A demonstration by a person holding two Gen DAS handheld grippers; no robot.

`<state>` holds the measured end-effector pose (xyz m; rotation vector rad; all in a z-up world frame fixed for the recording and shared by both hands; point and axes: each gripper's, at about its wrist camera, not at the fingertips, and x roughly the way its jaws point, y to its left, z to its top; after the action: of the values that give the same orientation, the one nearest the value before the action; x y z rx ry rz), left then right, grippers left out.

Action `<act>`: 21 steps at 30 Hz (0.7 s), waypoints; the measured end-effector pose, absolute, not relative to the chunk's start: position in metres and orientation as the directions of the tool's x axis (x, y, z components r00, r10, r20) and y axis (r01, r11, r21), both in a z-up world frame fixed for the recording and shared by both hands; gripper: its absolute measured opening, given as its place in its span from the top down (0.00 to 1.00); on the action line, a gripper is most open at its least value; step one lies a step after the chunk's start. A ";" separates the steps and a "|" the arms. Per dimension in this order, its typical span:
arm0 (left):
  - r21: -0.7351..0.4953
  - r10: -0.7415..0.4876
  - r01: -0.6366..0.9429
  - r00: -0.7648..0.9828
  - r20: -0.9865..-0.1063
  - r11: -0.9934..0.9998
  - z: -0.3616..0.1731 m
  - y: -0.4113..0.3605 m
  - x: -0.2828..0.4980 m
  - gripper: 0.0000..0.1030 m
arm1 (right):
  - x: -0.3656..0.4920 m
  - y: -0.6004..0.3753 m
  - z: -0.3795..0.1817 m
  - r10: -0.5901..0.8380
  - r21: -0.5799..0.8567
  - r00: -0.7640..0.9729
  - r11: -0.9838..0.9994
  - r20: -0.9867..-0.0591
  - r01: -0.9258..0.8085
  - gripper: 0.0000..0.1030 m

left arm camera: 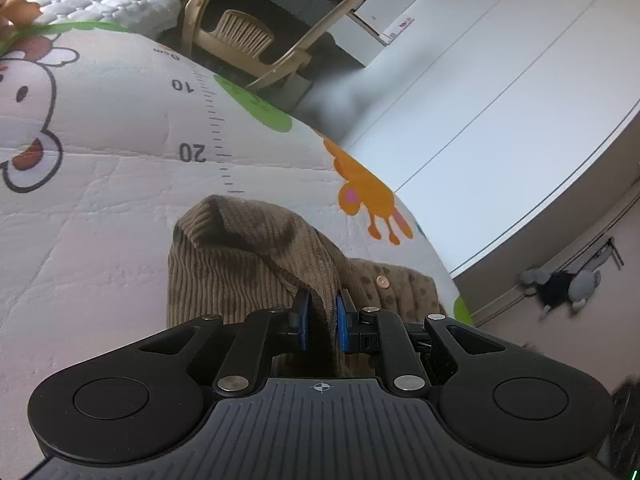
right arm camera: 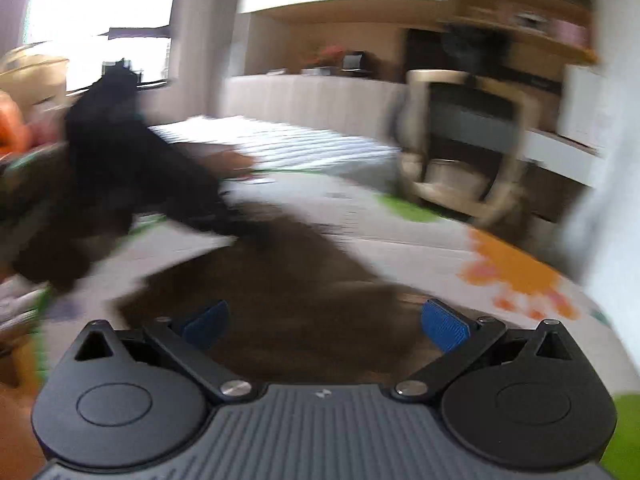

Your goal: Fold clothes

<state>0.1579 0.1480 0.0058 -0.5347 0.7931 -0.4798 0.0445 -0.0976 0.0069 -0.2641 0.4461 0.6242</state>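
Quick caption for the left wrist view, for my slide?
Left gripper shut on a raised fold of brown corduroy garment over a white quilted cartoon-print mat.

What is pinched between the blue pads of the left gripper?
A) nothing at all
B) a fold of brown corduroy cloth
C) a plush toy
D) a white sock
B: in the left wrist view the left gripper has its blue pads closed on a raised fold of the brown corduroy garment.
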 end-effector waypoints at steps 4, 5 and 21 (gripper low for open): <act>-0.615 -0.583 0.187 0.605 -0.542 0.766 0.006 0.145 0.161 0.84 | 0.043 -0.048 -0.022 0.472 -0.259 0.722 0.715 -0.506 -0.649 0.03; -0.610 -0.580 0.188 0.604 -0.546 0.770 0.005 0.143 0.162 0.83 | 0.047 -0.042 -0.028 0.454 -0.276 0.727 0.715 -0.515 -0.642 0.05; -0.466 -0.393 0.092 0.691 -0.606 0.880 -0.034 0.185 0.172 0.17 | 0.086 -0.061 -0.044 0.457 -0.048 0.627 0.783 -0.631 -0.620 0.10</act>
<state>0.1715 0.1848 -0.0343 -0.4228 0.7645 -0.2801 0.0857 -0.0613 -0.0439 -0.2730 0.6418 0.6258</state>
